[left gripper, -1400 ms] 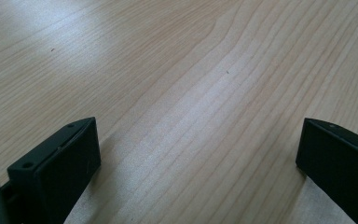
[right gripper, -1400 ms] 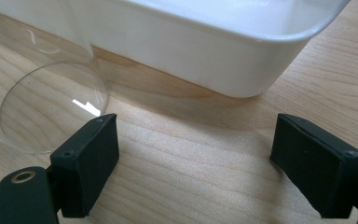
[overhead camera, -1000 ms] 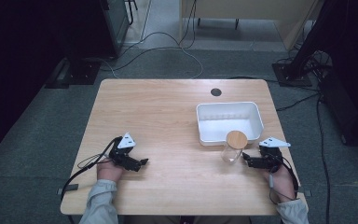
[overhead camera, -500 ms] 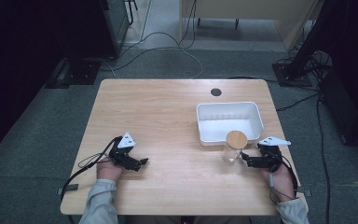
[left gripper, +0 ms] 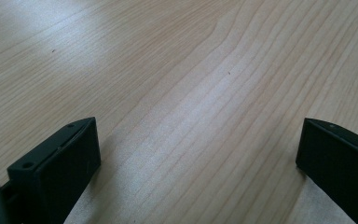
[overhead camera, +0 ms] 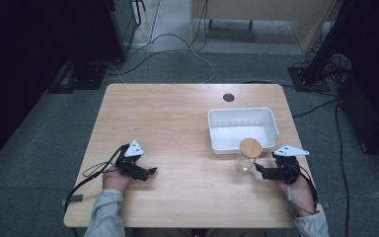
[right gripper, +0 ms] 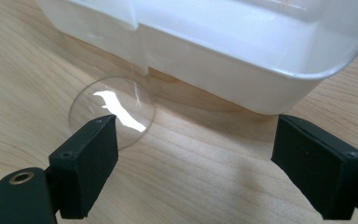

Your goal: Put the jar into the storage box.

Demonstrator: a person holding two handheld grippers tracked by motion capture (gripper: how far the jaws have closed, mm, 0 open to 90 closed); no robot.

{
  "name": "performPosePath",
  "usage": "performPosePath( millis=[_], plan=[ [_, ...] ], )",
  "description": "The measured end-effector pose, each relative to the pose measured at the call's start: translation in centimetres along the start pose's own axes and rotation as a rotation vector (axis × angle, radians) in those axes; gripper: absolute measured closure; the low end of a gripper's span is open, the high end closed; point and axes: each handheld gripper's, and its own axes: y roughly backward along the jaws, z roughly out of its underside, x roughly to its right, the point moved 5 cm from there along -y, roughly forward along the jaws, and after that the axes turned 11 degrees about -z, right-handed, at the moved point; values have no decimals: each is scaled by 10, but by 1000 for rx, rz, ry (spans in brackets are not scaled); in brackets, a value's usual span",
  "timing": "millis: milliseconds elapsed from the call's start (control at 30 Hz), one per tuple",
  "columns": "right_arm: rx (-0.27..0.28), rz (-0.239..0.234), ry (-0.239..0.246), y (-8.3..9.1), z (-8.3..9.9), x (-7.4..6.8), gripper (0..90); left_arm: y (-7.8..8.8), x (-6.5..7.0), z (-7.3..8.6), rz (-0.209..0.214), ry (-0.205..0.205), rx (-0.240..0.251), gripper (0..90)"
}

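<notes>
A clear glass jar [overhead camera: 247, 159] with a round wooden lid stands upright on the table, just in front of the white plastic tub [overhead camera: 267, 116]. My right gripper [overhead camera: 257, 170] rests on the table just to the right of the jar, open and pointing at it. In the right gripper view the jar's clear base [right gripper: 112, 110] lies ahead of the left jaw, outside the open gap of the right gripper [right gripper: 196, 163], with the tub's wall [right gripper: 223, 70] behind. My left gripper [overhead camera: 152, 172] lies open on bare wood at the front left, and the left gripper [left gripper: 198, 158] holds nothing.
The wooden table [overhead camera: 177, 123] has a small black round hole [overhead camera: 228, 97] near its far edge. The tub looks empty. Cables lie on the grey floor [overhead camera: 177, 59] beyond the table, and dark equipment stands at both sides.
</notes>
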Motion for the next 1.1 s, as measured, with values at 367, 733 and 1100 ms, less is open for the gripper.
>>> performPosePath(
  millis=[367,733,1100],
  plan=[
    [-6,-47,37,8,-6,-13,156,0,0,0,0,0,0,0],
    [40,-94,84,4,-13,-28,156,0,0,0,0,0,0,0],
    [79,-83,108,-15,-15,-40,157,0,0,0,1,-1,1,0]
  ],
)
